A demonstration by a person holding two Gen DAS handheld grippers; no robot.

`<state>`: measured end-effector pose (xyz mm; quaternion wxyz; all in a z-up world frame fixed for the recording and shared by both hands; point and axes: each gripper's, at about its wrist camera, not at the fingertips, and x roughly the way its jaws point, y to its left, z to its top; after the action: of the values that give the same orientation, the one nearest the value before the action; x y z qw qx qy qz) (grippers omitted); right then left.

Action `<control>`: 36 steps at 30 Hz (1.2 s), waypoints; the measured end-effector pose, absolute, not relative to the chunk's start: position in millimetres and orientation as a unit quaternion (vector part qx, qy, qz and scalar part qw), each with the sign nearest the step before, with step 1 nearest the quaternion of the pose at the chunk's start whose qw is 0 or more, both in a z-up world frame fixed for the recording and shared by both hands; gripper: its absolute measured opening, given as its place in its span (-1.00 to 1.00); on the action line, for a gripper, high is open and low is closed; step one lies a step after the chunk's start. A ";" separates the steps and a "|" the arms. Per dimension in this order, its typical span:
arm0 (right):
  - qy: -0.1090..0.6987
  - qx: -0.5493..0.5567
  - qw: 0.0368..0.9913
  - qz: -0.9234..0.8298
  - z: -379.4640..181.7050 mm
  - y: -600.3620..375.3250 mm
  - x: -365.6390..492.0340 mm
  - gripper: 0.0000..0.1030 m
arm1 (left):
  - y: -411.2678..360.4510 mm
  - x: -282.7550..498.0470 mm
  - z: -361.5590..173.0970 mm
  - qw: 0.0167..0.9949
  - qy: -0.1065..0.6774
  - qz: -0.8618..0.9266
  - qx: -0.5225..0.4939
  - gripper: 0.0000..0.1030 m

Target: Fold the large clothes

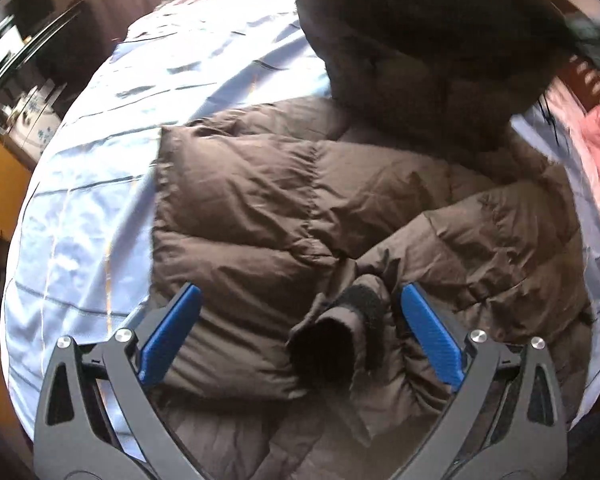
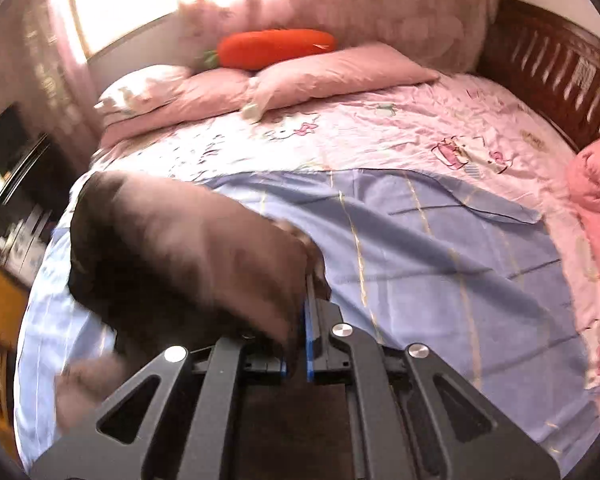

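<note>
The brown puffer jacket (image 1: 300, 200) lay across the blue sheet (image 1: 100, 200) on the bed, filling the frame's centre; it looked light, soft and slippery. The left claw (image 1: 300, 320) hung spread wide around the sleeve cuff (image 1: 340, 332), a firm edge worth gripping, while the right claw (image 2: 298, 320) was clenched on a lifted fold of the jacket at centre-left

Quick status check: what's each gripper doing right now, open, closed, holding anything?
Left gripper: open, empty, blue fingers either side of the dark sleeve cuff.
Right gripper: shut on a lifted part of the brown quilted puffer jacket.
</note>
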<state>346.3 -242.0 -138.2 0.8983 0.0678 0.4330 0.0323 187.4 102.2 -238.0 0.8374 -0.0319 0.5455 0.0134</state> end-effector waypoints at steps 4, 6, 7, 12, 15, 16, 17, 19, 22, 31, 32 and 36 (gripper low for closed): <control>0.456 0.041 0.888 0.047 -144.4 -253.0 264.3 -0.88 | 120.6 172.0 -209.0 0.856 0.512 0.029 -0.069 0.96; 0.471 0.075 0.878 0.046 -160.4 -271.1 219.4 -0.88 | 132.5 162.0 -190.5 0.871 0.482 0.047 -0.089 0.96; 0.475 0.091 0.874 0.043 -168.4 -280.6 206.7 -0.88 | 138.4 156.5 -180.9 0.878 0.465 0.054 -0.099 0.96; 0.528 0.173 0.831 0.001 -221.5 -318.6 155.7 -0.88 | 152.2 145.8 -158.3 0.897 0.420 0.071 -0.121 0.96; 0.560 0.171 0.810 -0.019 -251.2 -319.7 134.0 -0.88 | 156.6 150.9 -157.2 0.891 0.423 0.058 -0.151 0.96; 0.570 0.181 0.801 -0.021 -258.9 -318.8 131.8 -0.87 | 156.5 152.8 -157.6 0.889 0.424 0.051 -0.165 0.96; 0.582 0.183 0.792 -0.021 -266.5 -316.2 128.9 -0.87 | 156.0 153.3 -157.7 0.888 0.424 0.047 -0.171 0.96; 0.590 0.152 0.792 -0.023 -271.3 -306.3 132.1 -0.87 | 150.2 154.2 -157.3 0.887 0.423 0.040 -0.181 0.96; 0.578 0.112 0.808 -0.025 -267.7 -291.9 132.0 -0.87 | 132.2 157.3 -154.8 0.887 0.421 0.006 -0.190 0.96; 0.590 0.081 0.802 -0.037 -281.3 -281.0 141.8 -0.86 | 43.9 177.6 -141.8 0.922 0.380 -0.003 -0.072 0.96; 0.589 0.089 0.802 -0.038 -281.3 -283.7 141.5 -0.85 | 32.4 186.2 -150.3 0.913 0.405 -0.003 -0.042 0.96; 0.592 0.118 0.795 -0.062 -279.6 -301.7 137.5 -0.16 | 27.0 201.1 -223.6 0.837 0.546 0.030 -0.016 0.96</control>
<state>137.5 -301.7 -279.6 0.7946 0.1180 0.5923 -0.0617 201.1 27.0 -223.6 0.8368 -0.0158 0.5464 0.0295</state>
